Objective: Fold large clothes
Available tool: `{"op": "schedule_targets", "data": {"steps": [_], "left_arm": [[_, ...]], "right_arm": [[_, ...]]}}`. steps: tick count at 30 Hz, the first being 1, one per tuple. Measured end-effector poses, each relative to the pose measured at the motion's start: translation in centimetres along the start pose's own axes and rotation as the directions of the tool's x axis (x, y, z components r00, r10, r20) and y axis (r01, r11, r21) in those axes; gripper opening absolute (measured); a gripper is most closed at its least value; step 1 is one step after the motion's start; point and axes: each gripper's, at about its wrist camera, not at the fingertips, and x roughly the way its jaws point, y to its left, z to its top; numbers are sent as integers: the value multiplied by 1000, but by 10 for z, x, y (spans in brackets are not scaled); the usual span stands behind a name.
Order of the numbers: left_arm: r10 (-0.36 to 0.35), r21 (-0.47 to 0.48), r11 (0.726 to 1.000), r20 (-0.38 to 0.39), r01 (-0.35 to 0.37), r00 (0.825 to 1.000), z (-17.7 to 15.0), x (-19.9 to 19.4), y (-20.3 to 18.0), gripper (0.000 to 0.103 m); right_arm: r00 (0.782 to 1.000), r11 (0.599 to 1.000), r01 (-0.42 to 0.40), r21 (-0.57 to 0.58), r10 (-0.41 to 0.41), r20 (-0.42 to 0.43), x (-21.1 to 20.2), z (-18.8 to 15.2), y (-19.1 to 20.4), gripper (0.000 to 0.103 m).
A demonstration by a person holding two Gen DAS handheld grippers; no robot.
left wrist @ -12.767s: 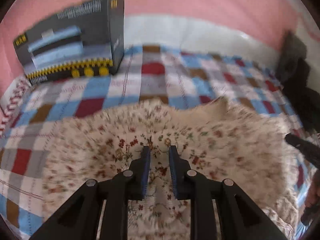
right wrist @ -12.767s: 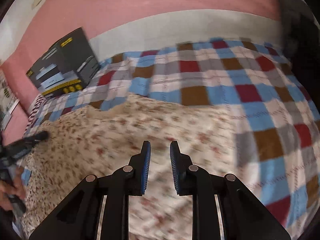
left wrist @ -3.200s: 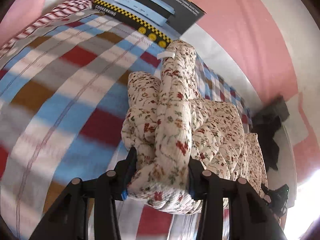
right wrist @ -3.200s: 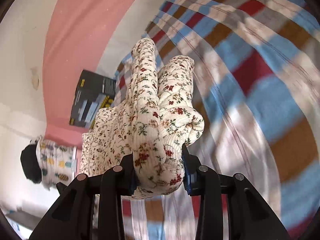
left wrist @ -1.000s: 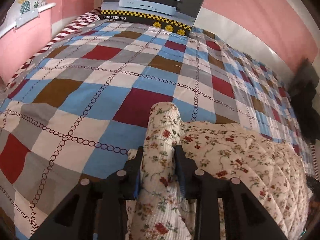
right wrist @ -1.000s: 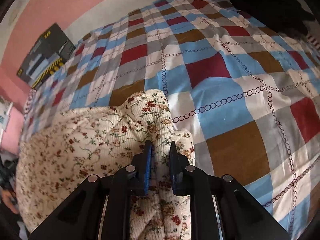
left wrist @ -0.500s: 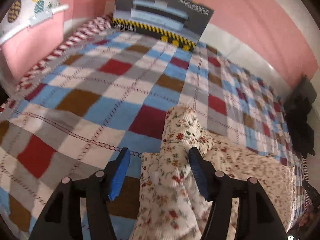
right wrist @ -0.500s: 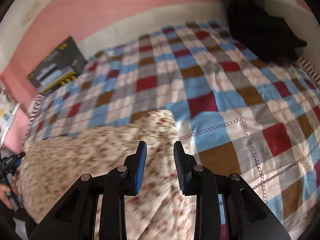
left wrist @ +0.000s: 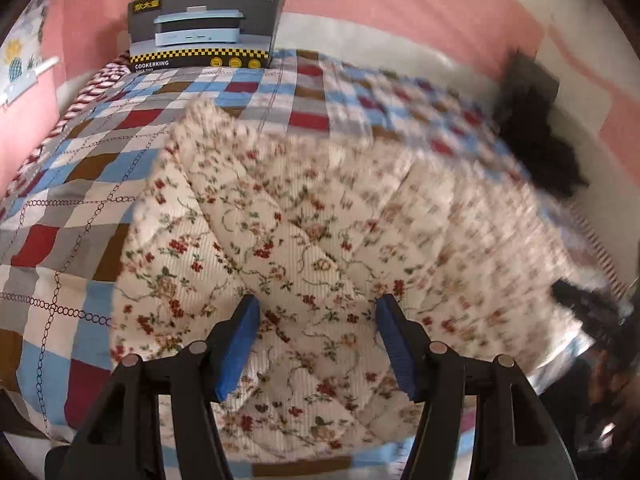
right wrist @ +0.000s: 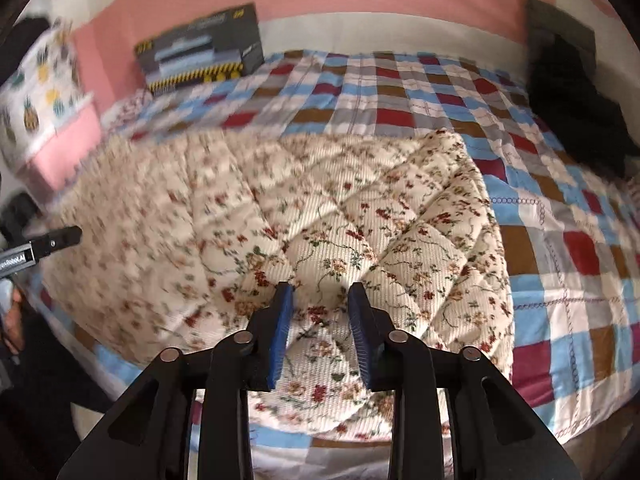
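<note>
The left tongs (left wrist: 318,338) stand wide apart and their jaws are opening; nothing is pinched between the blue pads (left wrist: 236,344), which hover over the floral quilted garment (left wrist: 304,240) without pressing on it. The right tongs (right wrist: 320,328) are parted by a narrower gap, their jaws opening too, with only the garment's surface seen beyond the gap and no fold caught in it.

The garment (right wrist: 320,216) lies folded flat on the checked bedspread (right wrist: 560,240), filling the middle of both views and reaching toward six o'clock at the bed's near edge. In the right wrist view, the left tongs show at nine o'clock (right wrist: 44,246), beside the garment's blurred left edge. A dark appliance box (left wrist: 204,30) leans against the pink wall at eleven o'clock, and a black bundle (right wrist: 572,108) sits at two o'clock.
</note>
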Motion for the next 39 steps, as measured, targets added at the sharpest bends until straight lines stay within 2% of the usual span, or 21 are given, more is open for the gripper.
{"op": "schedule_targets", "data": {"steps": [2, 4, 9, 12, 15, 17, 20, 22, 27, 29, 33, 36, 39], "left_arm": [[2, 19, 1000, 12, -2, 1000, -3, 8, 1, 68], [6, 42, 999, 17, -7, 1000, -2, 13, 0, 69], [30, 38, 999, -8, -29, 1000, 7, 10, -4, 69], [56, 49, 997, 11, -57, 998, 11, -9, -13, 67], [33, 54, 998, 27, -34, 999, 9, -21, -25, 67], [21, 97, 995, 30, -24, 999, 6, -19, -38, 67], [51, 160, 986, -4, -49, 999, -1, 1, -47, 70], [33, 141, 990, -18, -30, 999, -4, 10, -41, 71], [43, 148, 988, -13, -40, 999, -1, 11, -41, 73], [45, 150, 988, -7, -44, 999, -2, 12, -41, 75], [42, 158, 986, 0, -41, 999, -2, 15, -41, 76], [41, 157, 987, -13, -38, 999, 0, 11, -40, 76], [48, 143, 989, -18, -45, 999, 8, 4, -40, 74]], "right_arm": [[999, 1000, -22, 14, 22, -42, 15, -5, -5, 32], [998, 999, -38, 28, 39, -43, 24, -6, -12, 33], [998, 1000, 11, 17, -9, -66, 16, 7, -4, 33], [1000, 1000, -16, 3, 16, 12, -16, 12, 6, 33], [997, 998, -60, -21, 61, 54, -30, 12, 20, 33], [994, 995, -97, -37, 98, 43, -23, 11, 30, 33], [996, 995, -83, -56, 82, -19, 3, 3, 39, 33], [994, 994, -104, -25, 103, -34, 14, -1, 32, 33], [994, 994, -106, 10, 106, -16, 4, 9, 24, 33], [996, 996, -88, 33, 88, 5, 1, 14, 15, 33], [1000, 994, -16, 110, 19, -19, 20, 13, -18, 33], [999, 985, -33, 171, 35, -12, 20, 13, -35, 32], [1000, 986, -8, 166, 9, -2, 12, 20, -37, 32]]}}
